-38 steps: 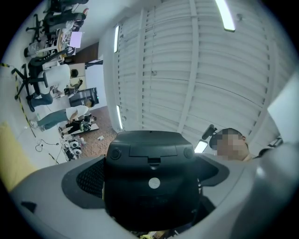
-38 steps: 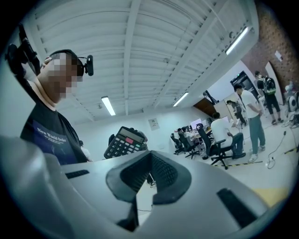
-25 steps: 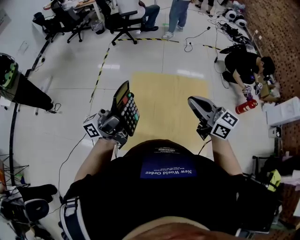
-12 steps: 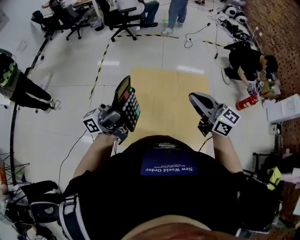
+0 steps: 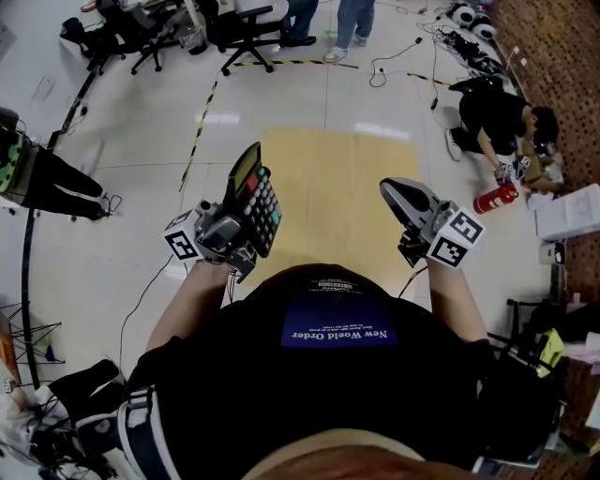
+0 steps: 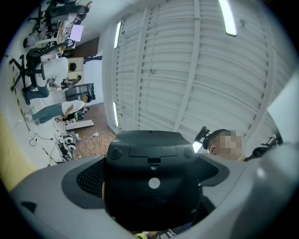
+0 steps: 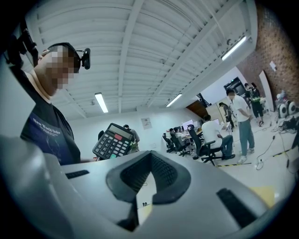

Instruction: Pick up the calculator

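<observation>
- Calculator (image 5: 255, 202): a dark body with a display at its upper end and rows of keys, among them a few red and green ones. It is held in the air in front of the person's torso, well clear of the floor (image 5: 112, 131), standing on end and tilted. In the head view it lies over the left edge of a tan floor panel (image 5: 333, 187).
- Left gripper (image 5: 236, 236): its fingers (image 6: 86, 179) are closed on the lower part of the calculator, one on each side edge. The left gripper view shows the calculator's plain black back, with its battery cover, filling the space between them.
- Right gripper (image 5: 396, 193): its fingers (image 7: 126, 175) are brought together with their tips meeting and nothing between them. It is raised at about the same height as the left gripper, well apart from the calculator, over the right edge of the tan panel.
- Right gripper view: the key face of the calculator appears at left, beside the person's dark shirt (image 7: 46, 133).
- Marker cubes: one on each gripper, at the wrist end (image 5: 183, 244) (image 5: 456, 240).
- Surroundings: office chairs (image 5: 248, 28) along the far edge of the floor, a striped tape line (image 5: 200, 133), and a crouching person (image 5: 489, 117) beside a red fire extinguisher (image 5: 494, 199) near the brick wall at right.
</observation>
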A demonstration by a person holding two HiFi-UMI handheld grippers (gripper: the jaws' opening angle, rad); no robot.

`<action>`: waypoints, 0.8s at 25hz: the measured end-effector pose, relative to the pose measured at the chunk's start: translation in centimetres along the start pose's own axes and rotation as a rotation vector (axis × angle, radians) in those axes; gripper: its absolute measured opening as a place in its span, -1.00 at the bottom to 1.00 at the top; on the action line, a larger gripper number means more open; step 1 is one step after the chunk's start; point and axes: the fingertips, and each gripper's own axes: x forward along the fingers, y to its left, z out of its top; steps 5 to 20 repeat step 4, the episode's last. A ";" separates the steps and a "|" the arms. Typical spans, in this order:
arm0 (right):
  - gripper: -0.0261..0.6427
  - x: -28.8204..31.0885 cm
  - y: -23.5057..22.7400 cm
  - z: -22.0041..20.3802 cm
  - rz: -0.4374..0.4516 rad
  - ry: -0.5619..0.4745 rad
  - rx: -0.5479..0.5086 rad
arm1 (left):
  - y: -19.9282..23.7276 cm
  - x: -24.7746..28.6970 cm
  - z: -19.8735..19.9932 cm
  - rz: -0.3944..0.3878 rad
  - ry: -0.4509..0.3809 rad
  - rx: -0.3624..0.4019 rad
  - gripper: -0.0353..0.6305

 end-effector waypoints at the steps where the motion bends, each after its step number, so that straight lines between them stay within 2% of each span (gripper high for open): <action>1: -0.97 0.0 0.0 0.0 0.001 -0.001 0.000 | 0.0 0.0 0.0 0.000 0.000 0.000 0.87; 20: -0.97 0.2 0.0 -0.1 0.003 -0.001 -0.003 | 0.2 -0.2 0.1 -0.001 0.000 0.001 0.87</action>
